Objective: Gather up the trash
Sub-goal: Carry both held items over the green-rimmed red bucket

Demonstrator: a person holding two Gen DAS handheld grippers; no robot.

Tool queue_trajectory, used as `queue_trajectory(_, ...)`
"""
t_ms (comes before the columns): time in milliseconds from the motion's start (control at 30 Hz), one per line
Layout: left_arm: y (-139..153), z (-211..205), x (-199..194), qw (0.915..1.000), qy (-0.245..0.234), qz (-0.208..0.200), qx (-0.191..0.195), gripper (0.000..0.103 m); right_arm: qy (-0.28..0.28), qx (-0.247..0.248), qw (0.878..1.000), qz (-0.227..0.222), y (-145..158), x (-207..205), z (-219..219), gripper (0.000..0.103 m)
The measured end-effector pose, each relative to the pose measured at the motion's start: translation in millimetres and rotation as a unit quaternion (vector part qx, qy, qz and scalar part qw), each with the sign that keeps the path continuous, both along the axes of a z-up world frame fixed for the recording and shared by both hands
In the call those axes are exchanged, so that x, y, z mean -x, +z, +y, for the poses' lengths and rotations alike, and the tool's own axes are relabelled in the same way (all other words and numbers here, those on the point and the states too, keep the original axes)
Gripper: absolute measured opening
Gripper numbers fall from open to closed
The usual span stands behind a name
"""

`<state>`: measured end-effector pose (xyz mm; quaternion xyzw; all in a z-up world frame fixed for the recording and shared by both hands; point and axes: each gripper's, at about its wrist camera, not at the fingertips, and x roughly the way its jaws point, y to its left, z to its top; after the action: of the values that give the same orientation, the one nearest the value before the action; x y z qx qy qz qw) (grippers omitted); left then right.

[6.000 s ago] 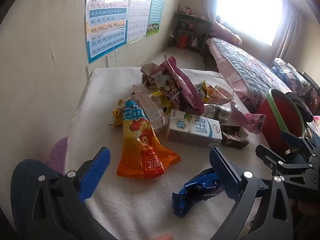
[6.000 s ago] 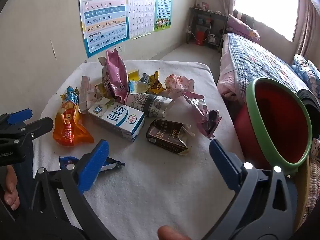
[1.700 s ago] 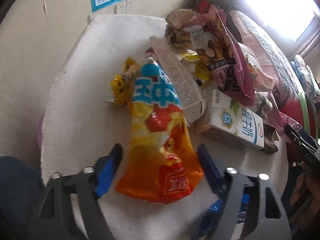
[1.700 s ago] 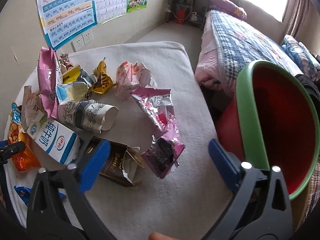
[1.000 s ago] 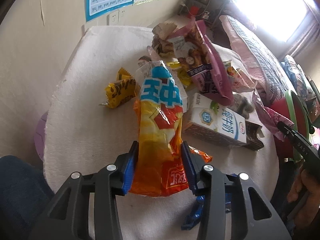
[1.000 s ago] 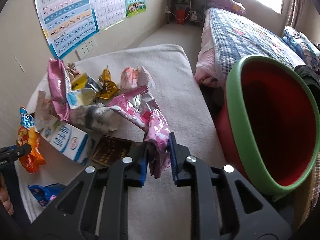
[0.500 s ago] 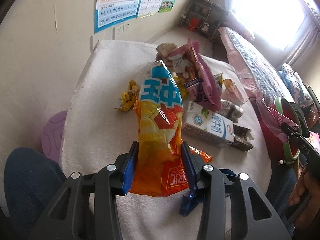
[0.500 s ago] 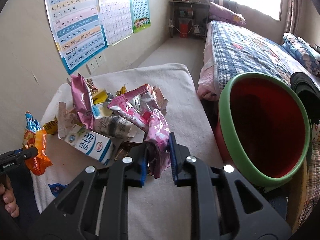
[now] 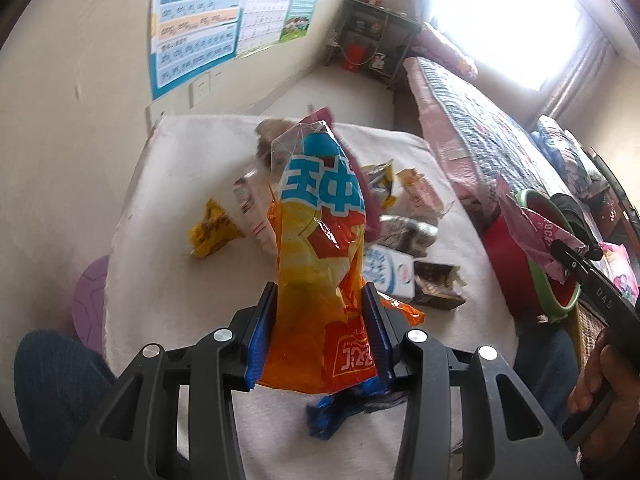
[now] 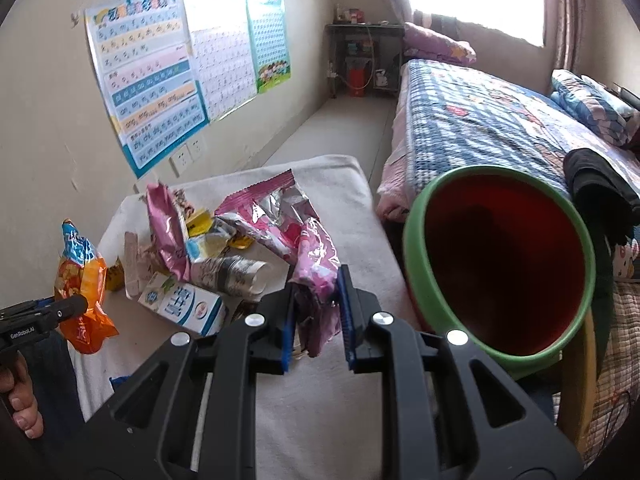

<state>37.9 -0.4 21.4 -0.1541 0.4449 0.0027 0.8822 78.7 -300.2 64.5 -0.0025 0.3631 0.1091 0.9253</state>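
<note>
Our left claw [image 9: 320,336] clamps the orange chip bag [image 9: 320,256]; our right claw [image 10: 316,320] grips the pink wrapper [image 10: 316,264] (beside the red bin [image 10: 500,264]).

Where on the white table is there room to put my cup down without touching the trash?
Bare cloth lies along the table's wall side, left of the yellow wrapper, and on the near part by the red bin, seen below the right gripper. The middle is crowded around the milk carton and paper cup.
</note>
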Motion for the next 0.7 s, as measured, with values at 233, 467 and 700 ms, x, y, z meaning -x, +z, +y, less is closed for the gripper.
queue_trajectory(233,25,-36,-29,0.9987,-0.044,-0.024,-0.007,0.040,-0.040,-0.010,0.999,-0.018,16,-3,-36,0.019)
queue_trajectory(467,45,-87,-56,0.9942,-0.098,-0.044,-0.006,0.040,-0.083,-0.009,0.996,-0.038,32,-1,-77,0.019)
queue_trajectory(700,66,-148,-80,0.9865,-0.151,-0.065,0.006,0.040,-0.132,-0.004,0.990,-0.049,42,3,-129,0.019)
